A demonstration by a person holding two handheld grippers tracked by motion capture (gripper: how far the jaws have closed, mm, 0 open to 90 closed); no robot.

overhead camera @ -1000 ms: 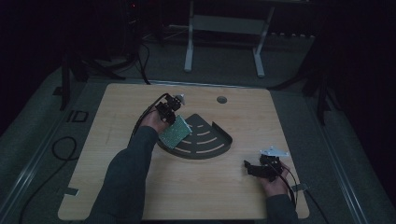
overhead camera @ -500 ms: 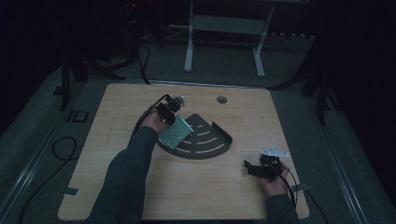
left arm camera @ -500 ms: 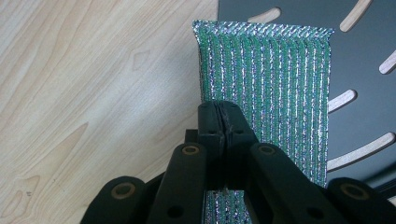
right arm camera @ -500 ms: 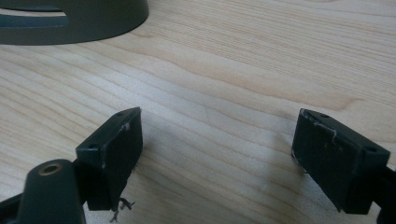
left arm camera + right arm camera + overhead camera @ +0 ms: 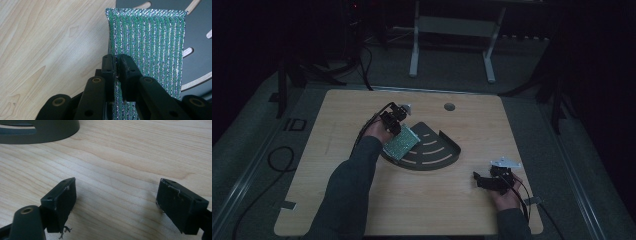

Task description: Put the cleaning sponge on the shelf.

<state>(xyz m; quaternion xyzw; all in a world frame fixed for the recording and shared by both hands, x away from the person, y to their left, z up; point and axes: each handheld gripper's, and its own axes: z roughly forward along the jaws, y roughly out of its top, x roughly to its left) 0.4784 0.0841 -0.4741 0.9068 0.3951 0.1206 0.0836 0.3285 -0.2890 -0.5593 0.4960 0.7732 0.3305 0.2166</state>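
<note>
A green sponge with glittery silver stripes (image 5: 147, 45) hangs from my left gripper (image 5: 116, 61), whose jaws are shut on its near edge. In the high view the sponge (image 5: 400, 142) is at the left edge of a dark quarter-round rack with curved slots (image 5: 437, 150), and my left gripper (image 5: 393, 123) sits just behind it. The rack's slotted floor (image 5: 197, 25) shows behind the sponge. My right gripper (image 5: 482, 180) rests near the table's front right, jaws wide open over bare wood (image 5: 116, 192), nothing between them. The rack's rounded wall (image 5: 47, 132) is ahead of it.
The wooden table (image 5: 342, 200) has a round hole (image 5: 449, 106) near its far edge. Cables (image 5: 524, 195) trail from the right gripper. A white desk frame (image 5: 452, 30) stands on the floor beyond the table.
</note>
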